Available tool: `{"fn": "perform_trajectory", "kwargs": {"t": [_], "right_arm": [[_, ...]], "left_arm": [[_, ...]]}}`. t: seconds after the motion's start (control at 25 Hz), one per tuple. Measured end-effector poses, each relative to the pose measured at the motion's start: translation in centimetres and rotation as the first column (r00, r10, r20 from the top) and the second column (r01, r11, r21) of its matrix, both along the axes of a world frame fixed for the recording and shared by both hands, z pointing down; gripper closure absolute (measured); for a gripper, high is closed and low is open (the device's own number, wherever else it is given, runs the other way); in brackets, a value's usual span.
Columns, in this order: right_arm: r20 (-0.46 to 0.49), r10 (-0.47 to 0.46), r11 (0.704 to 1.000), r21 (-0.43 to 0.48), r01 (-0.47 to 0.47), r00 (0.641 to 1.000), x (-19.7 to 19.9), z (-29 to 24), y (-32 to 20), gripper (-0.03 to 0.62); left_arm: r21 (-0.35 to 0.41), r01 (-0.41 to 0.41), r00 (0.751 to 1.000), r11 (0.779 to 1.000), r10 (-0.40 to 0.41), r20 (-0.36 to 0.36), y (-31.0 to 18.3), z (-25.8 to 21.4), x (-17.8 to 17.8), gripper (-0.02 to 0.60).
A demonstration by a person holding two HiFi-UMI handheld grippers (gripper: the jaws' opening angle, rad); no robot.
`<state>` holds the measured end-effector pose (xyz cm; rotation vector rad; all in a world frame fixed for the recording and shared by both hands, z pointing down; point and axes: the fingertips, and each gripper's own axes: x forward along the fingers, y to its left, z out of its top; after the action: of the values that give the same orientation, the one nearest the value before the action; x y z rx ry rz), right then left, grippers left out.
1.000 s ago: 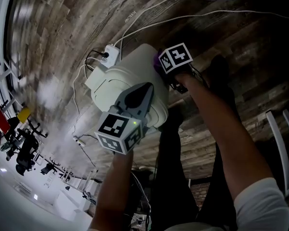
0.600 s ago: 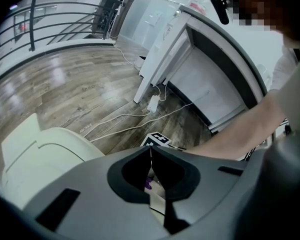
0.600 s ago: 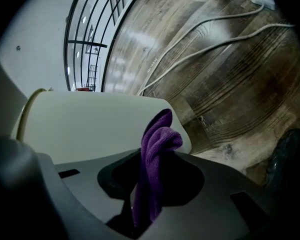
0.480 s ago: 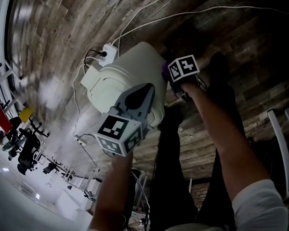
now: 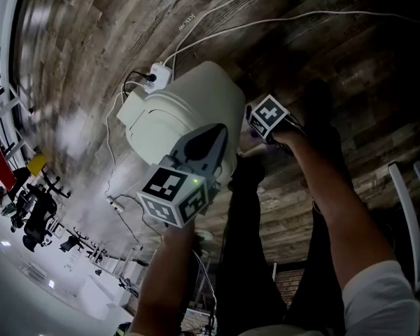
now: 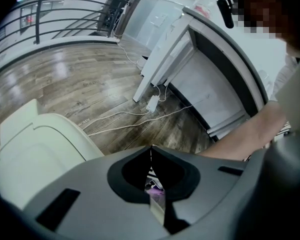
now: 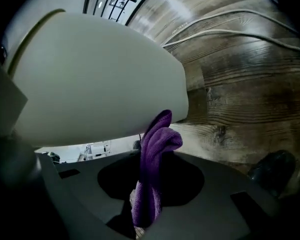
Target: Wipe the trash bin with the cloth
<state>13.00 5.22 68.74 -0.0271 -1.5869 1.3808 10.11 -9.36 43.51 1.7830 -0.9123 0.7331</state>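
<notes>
Right gripper (image 5: 257, 126) with cloth (image 7: 155, 154) slid from upper centre of head view down and right along bin (image 5: 189, 110) edge. Now mid-frame, at bin's right side. Gripper rolled slightly.

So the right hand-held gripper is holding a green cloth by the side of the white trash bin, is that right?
Not quite: the cloth is purple, not green. The right gripper view shows it pinched in the right hand-held gripper, by the side of the white trash bin.
</notes>
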Motion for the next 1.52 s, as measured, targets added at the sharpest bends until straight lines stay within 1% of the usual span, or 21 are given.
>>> {"fn": "perform_trajectory", "kwargs": {"t": [0.12,0.28,0.48,0.68,0.76,0.88,1.08,1.2,1.36,1.44,1.52], "right_arm": [[-0.026,0.075,0.997,0.024,-0.074,0.997,0.5,0.9,-3.5,0.488],[-0.033,0.185,0.981,0.064,-0.182,0.982,-0.2,1.9,-9.4,0.488],[0.014,0.272,0.957,0.095,-0.273,0.962,-3.0,2.7,-15.4,0.488],[0.045,0.352,0.93,0.096,-0.355,0.935,-6.9,5.0,-20.0,0.488],[0.068,0.342,0.932,0.105,-0.348,0.937,-8.8,5.6,-21.1,0.488],[0.114,0.293,0.945,0.117,-0.306,0.949,-11.7,6.2,-21.9,0.488],[0.173,0.161,0.965,0.179,-0.192,0.972,-15.0,6.6,-22.5,0.488],[0.187,0.1,0.972,0.19,-0.136,0.977,-15.9,7.5,-22.3,0.488],[0.192,0.067,0.979,0.177,-0.102,0.979,-15.8,9.2,-21.7,0.488],[0.19,0.031,0.978,0.198,-0.069,0.981,-15.7,9.8,-21.5,0.488],[0.204,-0.026,0.973,0.231,-0.023,0.979,-15.7,10.0,-21.4,0.488]], "left_arm": [[0.015,0.0,1.0,1.0,0.0,0.01,-0.6,-0.2,-0.3,0.577],[0.041,-0.018,0.999,0.999,0.017,0.042,-1.8,-0.3,-1.0,0.577],[0.055,-0.06,0.997,0.997,0.057,0.053,-3.3,-0.4,-1.2,0.577],[0.05,-0.145,0.988,0.988,0.142,0.058,-3.9,-0.2,-1.8,0.577],[0.054,-0.167,0.985,0.984,0.165,0.054,-4.0,-0.1,-2.2,0.577],[0.069,-0.163,0.986,0.984,0.161,0.036,-4.2,-0.4,-2.6,0.577],[0.079,-0.139,0.99,0.987,0.139,0.012,-4.4,-0.8,-3.2,0.577],[0.078,-0.141,0.99,0.987,0.141,0.01,-4.2,-0.9,-3.5,0.577],[0.076,-0.144,0.99,0.987,0.143,0.01,-4.1,-0.8,-3.6,0.577],[0.077,-0.143,0.99,0.987,0.142,0.013,-4.0,-0.8,-3.6,0.577],[0.078,-0.141,0.99,0.987,0.141,0.017,-4.0,-0.9,-3.7,0.577]]}}
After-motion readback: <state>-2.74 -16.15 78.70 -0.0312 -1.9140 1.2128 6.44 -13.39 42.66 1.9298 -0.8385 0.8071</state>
